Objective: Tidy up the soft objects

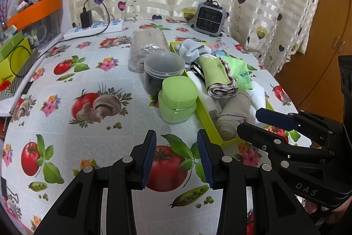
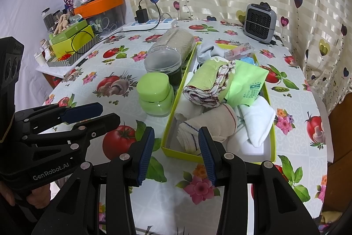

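A yellow-green tray (image 1: 205, 118) (image 2: 176, 107) on the flowered tablecloth holds soft items. They are a green-and-white rolled towel (image 1: 216, 76) (image 2: 206, 85), a beige rolled cloth (image 1: 233, 113) (image 2: 215, 122), white socks (image 2: 257, 122), a grey sock (image 1: 193, 50) and a green packet (image 2: 246, 83). A plastic-wrapped beige roll (image 1: 145, 47) (image 2: 173, 41) lies outside the tray, behind a clear jar. My left gripper (image 1: 177, 160) (image 2: 105, 112) hovers open over bare tablecloth, left of the tray. At the tray's near end my right gripper (image 2: 176, 158) (image 1: 255, 122) is open and holds nothing.
A clear jar (image 1: 162, 72) and a green lidded container (image 1: 178, 100) stand against the tray's left wall. At the back are a small grey heater (image 2: 259, 22) and a power strip with charger (image 2: 151, 24). Cluttered boxes and an orange bin (image 2: 99, 6) line the left edge.
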`<state>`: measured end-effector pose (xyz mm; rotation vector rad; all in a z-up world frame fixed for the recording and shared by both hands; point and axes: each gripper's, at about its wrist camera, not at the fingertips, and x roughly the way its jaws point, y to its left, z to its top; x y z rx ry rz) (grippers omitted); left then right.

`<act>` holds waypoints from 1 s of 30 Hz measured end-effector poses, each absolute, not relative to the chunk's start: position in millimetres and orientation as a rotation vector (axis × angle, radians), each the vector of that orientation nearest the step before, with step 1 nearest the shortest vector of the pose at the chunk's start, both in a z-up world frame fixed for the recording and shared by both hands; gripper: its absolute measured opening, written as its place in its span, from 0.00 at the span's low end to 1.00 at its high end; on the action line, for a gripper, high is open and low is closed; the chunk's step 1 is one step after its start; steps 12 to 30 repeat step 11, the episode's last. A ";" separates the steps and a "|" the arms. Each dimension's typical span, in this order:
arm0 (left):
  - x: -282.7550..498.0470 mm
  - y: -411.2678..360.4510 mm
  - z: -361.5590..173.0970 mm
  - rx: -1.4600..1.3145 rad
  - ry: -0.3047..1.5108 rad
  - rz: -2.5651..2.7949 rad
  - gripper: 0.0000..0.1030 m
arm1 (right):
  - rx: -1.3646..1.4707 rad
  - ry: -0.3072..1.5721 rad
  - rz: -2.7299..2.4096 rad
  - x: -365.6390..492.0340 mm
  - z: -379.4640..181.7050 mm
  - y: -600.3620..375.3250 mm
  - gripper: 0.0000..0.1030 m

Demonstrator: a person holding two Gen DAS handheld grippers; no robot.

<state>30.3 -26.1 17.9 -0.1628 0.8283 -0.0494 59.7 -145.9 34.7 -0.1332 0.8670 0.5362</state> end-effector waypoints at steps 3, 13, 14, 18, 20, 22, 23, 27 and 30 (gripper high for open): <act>29.4 -26.2 17.5 -0.162 0.828 -0.049 0.36 | -0.133 0.867 0.537 59.9 34.6 -146.1 0.42; 29.5 -25.9 17.2 -0.166 0.833 -0.052 0.36 | -0.133 0.865 0.538 58.1 34.6 -145.6 0.42; 29.5 -25.9 17.2 -0.166 0.833 -0.052 0.36 | -0.133 0.865 0.538 58.1 34.6 -145.6 0.42; 29.5 -25.9 17.2 -0.166 0.833 -0.052 0.36 | -0.133 0.865 0.538 58.1 34.6 -145.6 0.42; 29.5 -25.9 17.2 -0.166 0.833 -0.052 0.36 | -0.133 0.865 0.538 58.1 34.6 -145.6 0.42; 29.5 -25.9 17.2 -0.166 0.833 -0.052 0.36 | -0.133 0.865 0.538 58.1 34.6 -145.6 0.42; 29.5 -25.9 17.2 -0.166 0.833 -0.052 0.36 | -0.133 0.865 0.538 58.1 34.6 -145.6 0.42; 29.5 -25.9 17.2 -0.166 0.833 -0.052 0.36 | -0.133 0.865 0.538 58.1 34.6 -145.6 0.42; 29.5 -25.9 17.2 -0.166 0.833 -0.052 0.36 | -0.133 0.865 0.538 58.1 34.6 -145.6 0.42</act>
